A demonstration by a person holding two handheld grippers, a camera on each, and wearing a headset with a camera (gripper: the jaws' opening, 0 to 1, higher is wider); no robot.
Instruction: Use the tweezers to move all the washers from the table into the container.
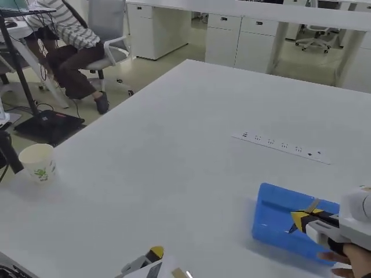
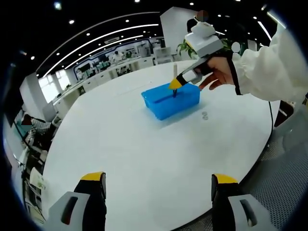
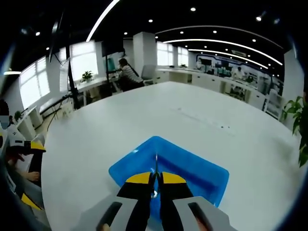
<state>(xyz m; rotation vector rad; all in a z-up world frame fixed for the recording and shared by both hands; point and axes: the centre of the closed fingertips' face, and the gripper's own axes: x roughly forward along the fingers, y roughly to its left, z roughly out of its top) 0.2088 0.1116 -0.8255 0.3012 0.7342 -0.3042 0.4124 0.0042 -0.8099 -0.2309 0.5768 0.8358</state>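
The left gripper stands with its two yellow-tipped jaws spread wide apart and nothing between them, hovering over the near left part of the white table. In the head view its tips just show at the near edge. The right gripper has its jaws pressed together on the tweezers, whose thin tips point forward and down into the blue container. A hand in a white sleeve holds this gripper above the container, which sits on the near right part of the table.

In the left gripper view, two small washers lie on the bare tabletop just beside the container, on the side toward the person, apart from its wall. Whether a washer is held in the tweezer tips or lies inside the container is too small to tell.

A paper cup stands upright at the left edge of the table, well apart from the container. A flat white power strip lies farther back on the right. Beyond the far left corner, a person sits in an office chair.
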